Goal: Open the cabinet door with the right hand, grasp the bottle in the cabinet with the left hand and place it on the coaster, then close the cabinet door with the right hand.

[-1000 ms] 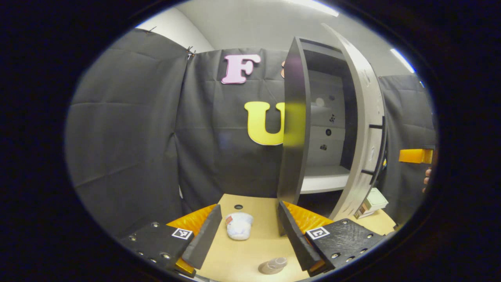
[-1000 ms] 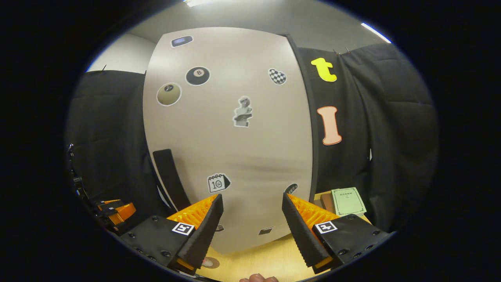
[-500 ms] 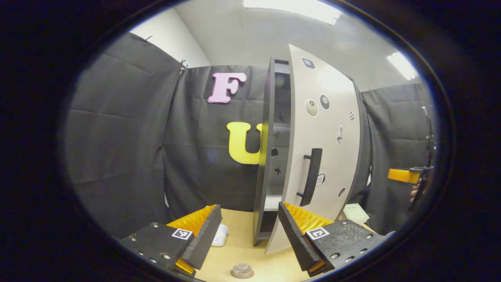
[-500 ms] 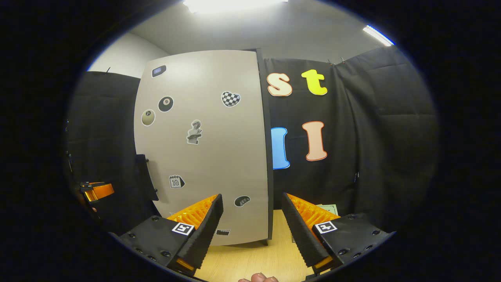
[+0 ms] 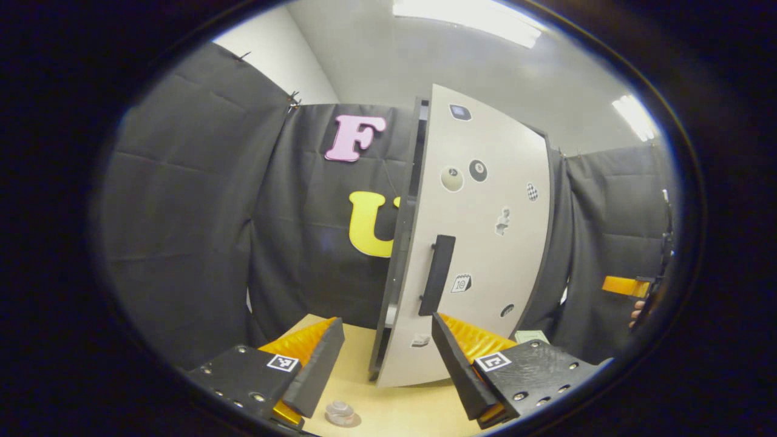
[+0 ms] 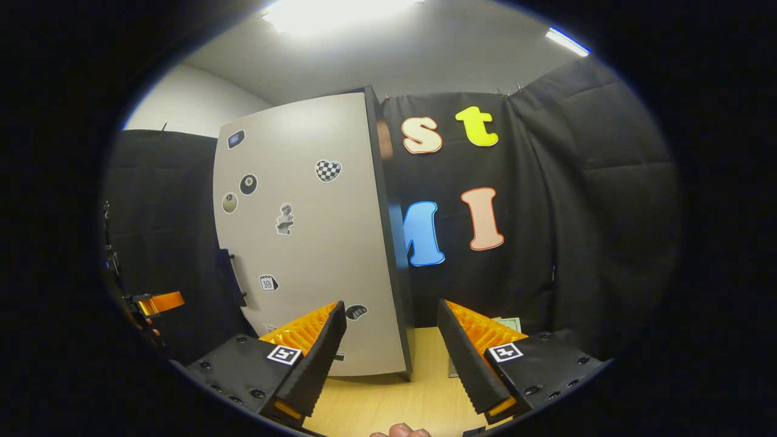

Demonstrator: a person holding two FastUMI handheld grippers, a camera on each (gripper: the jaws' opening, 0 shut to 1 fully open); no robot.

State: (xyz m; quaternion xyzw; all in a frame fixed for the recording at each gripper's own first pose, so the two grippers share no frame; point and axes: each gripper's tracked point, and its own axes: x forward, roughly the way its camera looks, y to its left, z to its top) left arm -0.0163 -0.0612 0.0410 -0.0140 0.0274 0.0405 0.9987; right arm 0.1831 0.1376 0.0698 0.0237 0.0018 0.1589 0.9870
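Light wooden surface (image 5: 394, 406) carrying a cabinet and a few small items

In the left gripper view, the cabinet (image 5: 473, 243) stands on the surface at centre frame, a bottle (image 5: 340, 413) on a coaster sits at the bottom edge, and a green booklet (image 5: 531, 335) lies at lower right. In the right gripper view, the booklet (image 6: 508, 323) lies right of the cabinet (image 6: 315, 243), at lower centre.

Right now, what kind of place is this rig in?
Most likely a staged recording booth, not a real home: black cloth walls all round, one freestanding cabinet with a sticker-covered door on a light wooden tabletop, and fluorescent ceiling lights overhead.
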